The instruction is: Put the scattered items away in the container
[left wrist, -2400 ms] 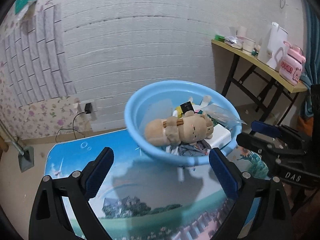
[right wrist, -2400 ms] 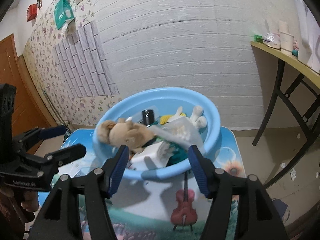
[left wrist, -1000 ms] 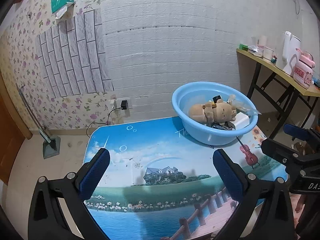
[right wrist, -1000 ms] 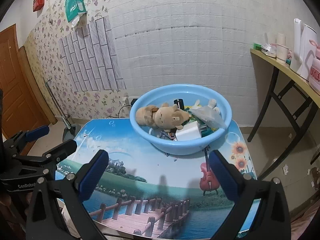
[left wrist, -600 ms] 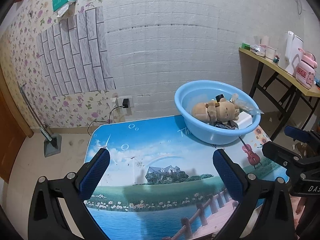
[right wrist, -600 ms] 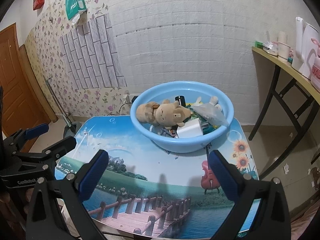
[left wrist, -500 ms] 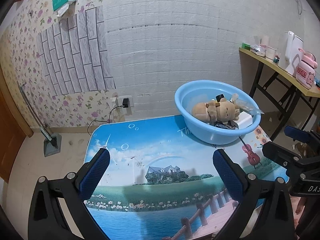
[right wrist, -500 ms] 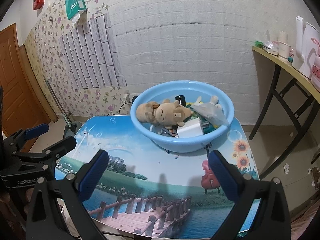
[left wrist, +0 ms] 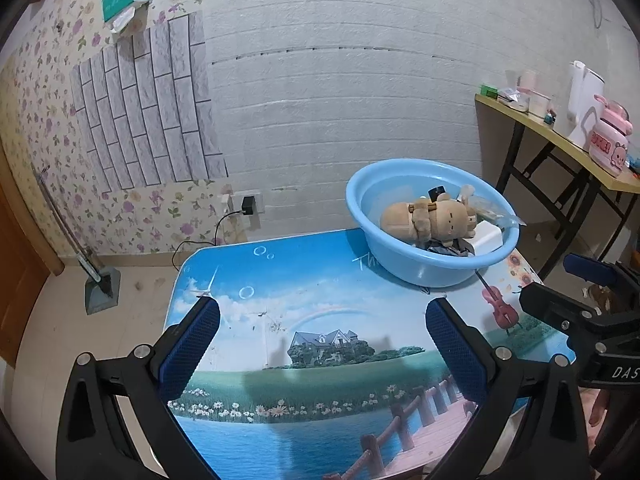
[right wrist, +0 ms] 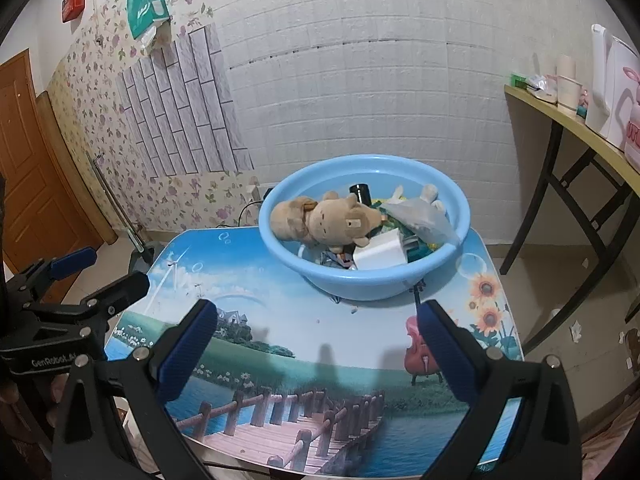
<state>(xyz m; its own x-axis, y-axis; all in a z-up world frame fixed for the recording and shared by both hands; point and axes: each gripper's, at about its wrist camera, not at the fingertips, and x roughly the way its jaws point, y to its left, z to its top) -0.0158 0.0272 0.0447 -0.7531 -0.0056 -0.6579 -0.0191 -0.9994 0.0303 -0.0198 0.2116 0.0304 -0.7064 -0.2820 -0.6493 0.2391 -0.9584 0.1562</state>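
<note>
A light blue basin point(left wrist: 416, 268) point(right wrist: 360, 286) stands at the far right of a small table with a printed landscape top point(left wrist: 304, 320) point(right wrist: 280, 340). Inside it lie a tan plush toy point(left wrist: 428, 218) point(right wrist: 324, 220), a white box point(right wrist: 378, 254), a clear plastic bag point(right wrist: 420, 216) and other small items. My left gripper point(left wrist: 322, 318) hangs open over the near left of the table, empty. My right gripper point(right wrist: 316, 322) hangs open over the near edge, also empty. Each gripper shows at the side of the other's view.
A yellow side table point(left wrist: 560, 144) point(right wrist: 576, 128) on black legs stands to the right, carrying a kettle, cups and a pink bottle point(left wrist: 608, 148). A charger is plugged into the wall socket point(left wrist: 248, 204). A dustpan point(left wrist: 100, 284) rests on the floor at left, near a wooden door point(right wrist: 32, 160).
Both grippers have pulled back from the basin and now hang over the table's near side. In the last half second nothing has visibly moved.
</note>
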